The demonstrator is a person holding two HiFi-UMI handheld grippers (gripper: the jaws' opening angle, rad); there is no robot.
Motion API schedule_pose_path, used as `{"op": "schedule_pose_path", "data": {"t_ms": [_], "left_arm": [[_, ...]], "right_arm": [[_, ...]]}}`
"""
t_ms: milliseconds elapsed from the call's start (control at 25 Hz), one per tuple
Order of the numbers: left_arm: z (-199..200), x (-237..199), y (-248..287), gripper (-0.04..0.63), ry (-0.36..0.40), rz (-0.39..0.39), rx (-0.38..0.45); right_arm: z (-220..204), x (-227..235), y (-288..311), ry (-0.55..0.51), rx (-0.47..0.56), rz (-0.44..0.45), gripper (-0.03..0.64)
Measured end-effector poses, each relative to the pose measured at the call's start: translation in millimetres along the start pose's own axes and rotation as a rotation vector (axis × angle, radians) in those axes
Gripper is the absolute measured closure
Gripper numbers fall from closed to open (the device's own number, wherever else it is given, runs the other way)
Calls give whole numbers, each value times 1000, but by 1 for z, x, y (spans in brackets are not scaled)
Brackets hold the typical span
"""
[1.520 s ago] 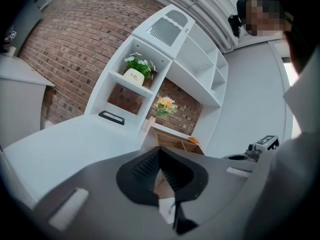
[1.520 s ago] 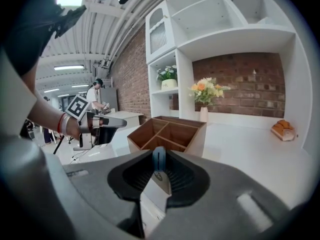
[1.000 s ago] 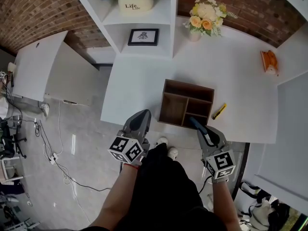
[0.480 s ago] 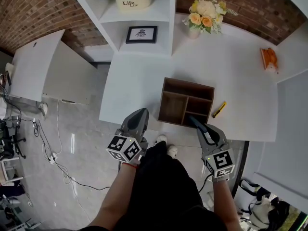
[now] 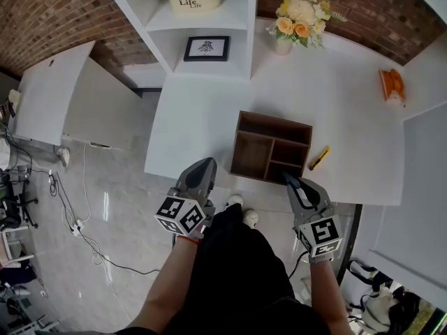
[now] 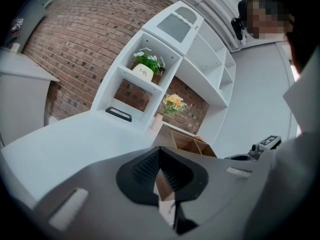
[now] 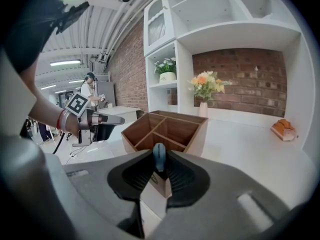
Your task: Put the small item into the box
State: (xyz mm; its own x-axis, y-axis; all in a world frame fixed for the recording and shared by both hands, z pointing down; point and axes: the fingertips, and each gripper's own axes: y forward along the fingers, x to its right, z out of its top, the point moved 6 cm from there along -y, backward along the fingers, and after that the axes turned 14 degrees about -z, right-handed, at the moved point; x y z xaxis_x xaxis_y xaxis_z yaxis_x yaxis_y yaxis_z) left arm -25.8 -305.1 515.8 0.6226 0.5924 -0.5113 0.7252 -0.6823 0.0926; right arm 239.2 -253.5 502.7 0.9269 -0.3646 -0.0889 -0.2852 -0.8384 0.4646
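**At the white bench: a small blue thing held close to the box**

On the white bench (image 5: 202, 117) stands a brown wooden box (image 5: 249, 155) with an open top and little walls inside that split it into parts; all the parts that show look bare.

The right gripper (image 5: 288, 180) is at the near side of the box, by its right front part; its fingers are clamped on the small item (image 7: 159, 160), a thin blue-grey thing that sticks up between them; the item is up off the bench and not down in the box; from the right gripper view the box sits just past it.

The left gripper (image 5: 207, 165) is near the edge of the bench, to the left of the box and not touching it; its fingers are pressed together at the tips with nothing held between them.

A small yellow thing (image 5: 318, 158) lies on the bench just to the right of the box; a vase of flowers (image 5: 299, 14) stands at the back of the bench by the brick wall; an orange thing (image 5: 391, 86) lies far off at the back right.
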Motion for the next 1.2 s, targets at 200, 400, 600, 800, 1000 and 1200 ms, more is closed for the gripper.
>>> {"op": "schedule_pose_path", "data": {"t_ms": [200,400,600,800,1000,1200], "left_arm": [[0,1,0,592,1,-4,-2],[-1,2,1,592,-2,-6,-2],[-1,1,0,592,-4,-9,-4],[-1,-1,-1,592,-10,-8,-4],[0,0,0,592,-7,-20,-5],[3,3,2,592,-1,-32,-5]], "right_arm": [[0,2,-2,-3,-3,-12,546],[-1,2,-4,-2,-2,-15,537],[-1,2,-7,0,5,-44,535],[-2,7,-13,62,11,-88,535],[-4,7,-16,89,11,-93,535],[-2,6,-17,94,16,-89,535]]}}
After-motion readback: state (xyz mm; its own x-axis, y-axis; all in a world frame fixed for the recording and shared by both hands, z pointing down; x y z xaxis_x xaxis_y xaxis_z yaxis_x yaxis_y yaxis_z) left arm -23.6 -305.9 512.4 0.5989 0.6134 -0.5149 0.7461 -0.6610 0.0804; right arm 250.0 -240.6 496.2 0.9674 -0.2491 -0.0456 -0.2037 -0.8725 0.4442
